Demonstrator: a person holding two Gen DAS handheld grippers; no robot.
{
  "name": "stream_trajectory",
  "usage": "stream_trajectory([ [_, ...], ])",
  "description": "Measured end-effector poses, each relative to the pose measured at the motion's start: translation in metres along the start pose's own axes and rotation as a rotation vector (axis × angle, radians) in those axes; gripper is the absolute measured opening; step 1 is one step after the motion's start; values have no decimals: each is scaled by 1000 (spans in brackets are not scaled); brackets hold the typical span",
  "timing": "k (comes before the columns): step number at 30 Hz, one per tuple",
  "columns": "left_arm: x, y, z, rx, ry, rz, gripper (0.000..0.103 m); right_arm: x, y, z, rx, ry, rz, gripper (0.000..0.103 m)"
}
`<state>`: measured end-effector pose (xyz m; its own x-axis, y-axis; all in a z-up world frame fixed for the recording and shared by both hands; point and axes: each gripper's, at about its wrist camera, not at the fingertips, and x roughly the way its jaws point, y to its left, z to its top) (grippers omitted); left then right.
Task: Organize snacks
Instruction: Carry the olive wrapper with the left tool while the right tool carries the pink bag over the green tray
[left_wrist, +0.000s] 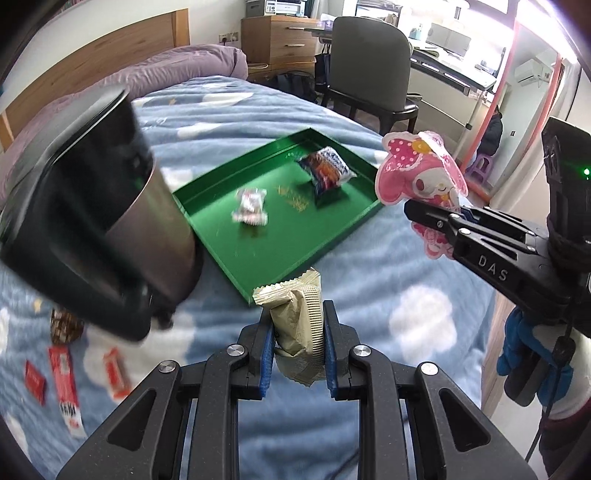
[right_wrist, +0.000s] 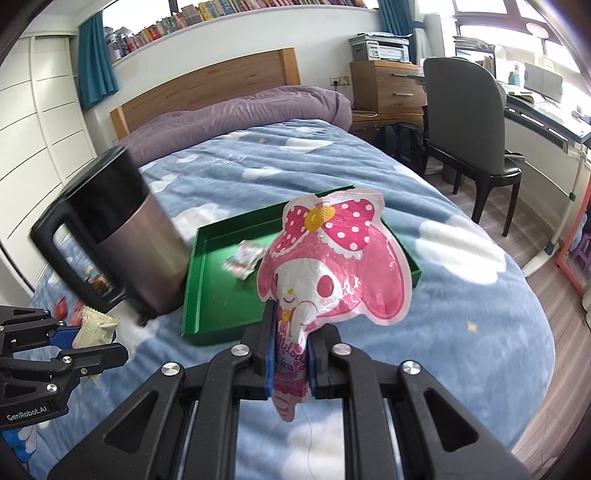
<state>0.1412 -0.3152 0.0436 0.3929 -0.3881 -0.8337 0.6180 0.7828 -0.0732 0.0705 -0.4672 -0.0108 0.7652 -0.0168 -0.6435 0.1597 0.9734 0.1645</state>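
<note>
Closest to us, our left claw (left_wrist: 298, 347) is clamped on a crinkled beige foil snack packet (left_wrist: 295, 314), standing upright between its pads. Our right claw (right_wrist: 290, 360) grips a pink rabbit-shaped foil pouch (right_wrist: 332, 266). Both hang over the bed; the shallow green metal tray (left_wrist: 280, 258) lies just ahead, the left claw looking nearer its corner.

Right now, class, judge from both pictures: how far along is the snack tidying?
Done: two packets lie in the green tray. In hand: the left tongs grip a beige packet; the right tongs grip a pink character pouch. Left: red wrappers remain on the blanket.
</note>
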Motion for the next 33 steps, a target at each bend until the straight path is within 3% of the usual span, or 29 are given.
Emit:
stream_trajectory([
  [15, 78, 14, 48, -27, 32, -10, 19, 76, -20, 34, 1, 14, -6, 0],
  [33, 136, 26, 49, -71, 89, 37, 19, 147, -16, 33, -22, 93, 35, 0],
])
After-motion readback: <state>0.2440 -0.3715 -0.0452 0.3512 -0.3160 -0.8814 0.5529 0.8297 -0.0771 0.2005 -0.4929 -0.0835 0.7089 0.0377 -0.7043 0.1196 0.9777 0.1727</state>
